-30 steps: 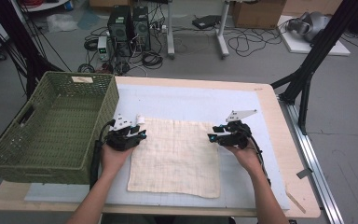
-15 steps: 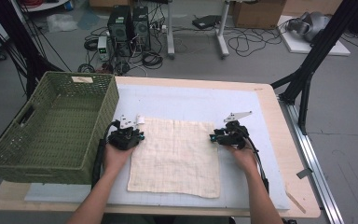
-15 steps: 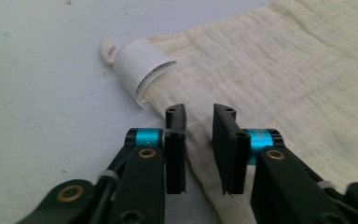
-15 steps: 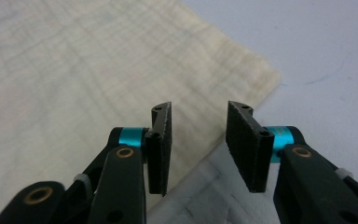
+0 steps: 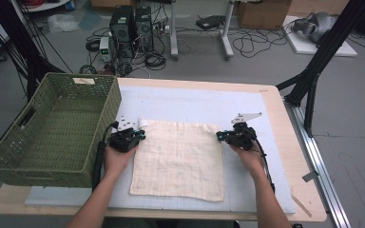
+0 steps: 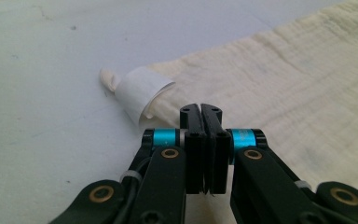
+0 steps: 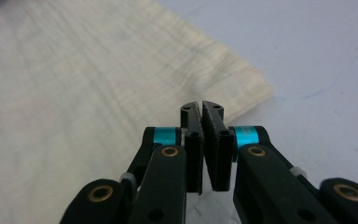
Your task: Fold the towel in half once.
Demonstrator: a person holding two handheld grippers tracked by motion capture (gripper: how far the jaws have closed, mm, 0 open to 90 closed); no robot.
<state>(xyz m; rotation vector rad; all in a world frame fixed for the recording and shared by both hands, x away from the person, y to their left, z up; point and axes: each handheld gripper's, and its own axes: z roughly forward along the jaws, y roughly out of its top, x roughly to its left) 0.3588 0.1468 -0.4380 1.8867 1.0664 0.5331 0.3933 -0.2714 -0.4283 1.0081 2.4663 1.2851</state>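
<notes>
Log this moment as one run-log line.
left claw: shut, at cloth's far-left corner | right claw: shut, at far-right corner | cloth: flat on table | basket: left

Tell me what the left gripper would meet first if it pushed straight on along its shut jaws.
Probably the cream cloth: the left gripper points at its edge, just beside the curled white label. Height above the cloth is unclear.

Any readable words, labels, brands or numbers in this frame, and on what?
None can be read.
White tag on the cloth corner, tag: curled, blank on the side shown.
Pale label on the basket rim, label: too small to read.
</notes>
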